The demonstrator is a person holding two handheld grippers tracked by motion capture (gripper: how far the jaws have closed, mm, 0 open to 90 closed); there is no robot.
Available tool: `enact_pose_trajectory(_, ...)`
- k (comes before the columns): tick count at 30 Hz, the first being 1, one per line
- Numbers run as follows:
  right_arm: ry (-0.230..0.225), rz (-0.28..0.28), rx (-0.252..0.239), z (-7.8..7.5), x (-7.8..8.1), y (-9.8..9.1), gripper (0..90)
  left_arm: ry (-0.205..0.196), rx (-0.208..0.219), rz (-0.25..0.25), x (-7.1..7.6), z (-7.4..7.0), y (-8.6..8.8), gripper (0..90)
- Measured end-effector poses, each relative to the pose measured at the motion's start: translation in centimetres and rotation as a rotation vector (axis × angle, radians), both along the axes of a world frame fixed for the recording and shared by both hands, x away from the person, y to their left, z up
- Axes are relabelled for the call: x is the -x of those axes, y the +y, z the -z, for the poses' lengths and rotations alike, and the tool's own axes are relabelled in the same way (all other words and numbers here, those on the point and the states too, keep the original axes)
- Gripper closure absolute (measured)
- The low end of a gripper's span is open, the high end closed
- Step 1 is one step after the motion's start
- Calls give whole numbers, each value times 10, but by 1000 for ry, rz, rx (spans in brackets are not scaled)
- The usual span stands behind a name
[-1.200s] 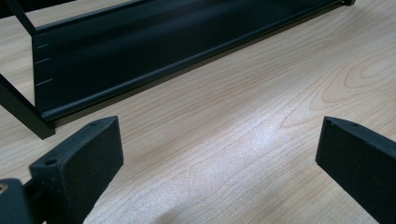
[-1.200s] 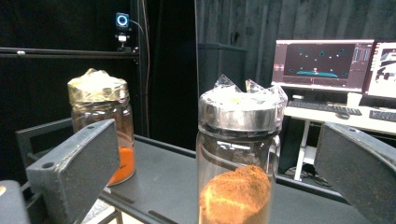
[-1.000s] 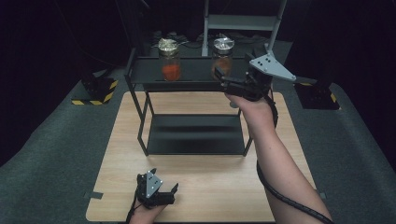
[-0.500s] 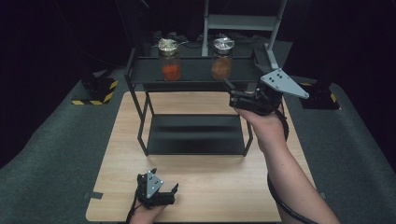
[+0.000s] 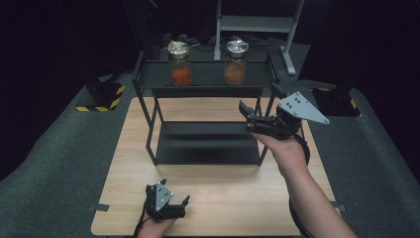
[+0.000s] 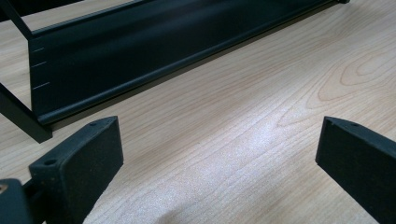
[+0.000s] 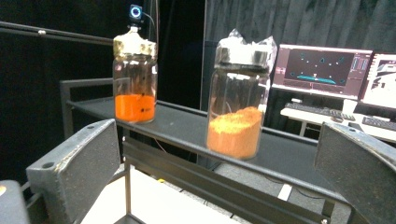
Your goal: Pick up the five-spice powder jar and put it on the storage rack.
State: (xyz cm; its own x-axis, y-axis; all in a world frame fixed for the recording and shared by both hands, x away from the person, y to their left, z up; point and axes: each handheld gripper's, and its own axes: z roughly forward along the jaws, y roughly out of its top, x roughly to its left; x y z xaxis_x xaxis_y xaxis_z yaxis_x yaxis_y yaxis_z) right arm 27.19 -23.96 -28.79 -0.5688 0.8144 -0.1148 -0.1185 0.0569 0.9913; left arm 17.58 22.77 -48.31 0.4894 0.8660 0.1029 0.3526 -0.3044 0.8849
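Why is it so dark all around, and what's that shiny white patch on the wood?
High view: light falls on the table alone, the room behind is black. Left gripper view: the pale patch is glare on the wood between the left gripper jaws. Right gripper view: the silver-lidded jar is sharp, the screens behind glow softly blurred.

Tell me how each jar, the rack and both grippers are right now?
Gold-lidded glass jar of bright orange powder: upright, closed, on top shelf.
Silver-lidded glass jar of brownish-orange powder: upright, closed, same shelf.
Black metal two-shelf rack: standing, bottom shelf bare.
Right hand-held gripper: open, holding nothing.
Left hand-held gripper: open, low over table.
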Motion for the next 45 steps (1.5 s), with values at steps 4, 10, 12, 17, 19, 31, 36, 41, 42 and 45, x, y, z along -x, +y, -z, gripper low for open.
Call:
enact_pose_trajectory(4,-1,-2,7,7,5,-4,0,-1,-6,0,0,0,-1,10)
enact_pose_trajectory(10,4,-1,27,22,15,-9,0,-4,-18,5,0,-1,-2,10)
enact_pose_trajectory(12,12,-2,41,31,19,-11,0,-5,-20,5,1,-1,-2,10)
enact_pose_trajectory(17,24,2,59,47,25,-15,0,-6,-24,6,1,-1,-3,10)
enact_pose_trajectory(19,31,2,61,51,26,-17,0,-8,-29,8,1,-1,-4,10)
enact_pose_trajectory(31,76,22,136,89,38,-30,0,-15,-68,17,2,-1,-9,10)
enact_pose_trajectory(36,107,34,159,107,42,-38,0,-15,-71,17,2,-2,-10,10)
enact_pose_trajectory(41,136,45,181,122,44,-42,0,-3,-53,14,0,-2,-7,10)
enact_pose_trajectory(42,148,51,191,130,45,-44,0,-4,-51,13,0,-2,-7,10)
enact_pose_trajectory(45,161,57,200,136,45,-45,0,-8,-61,17,1,-2,-8,10)
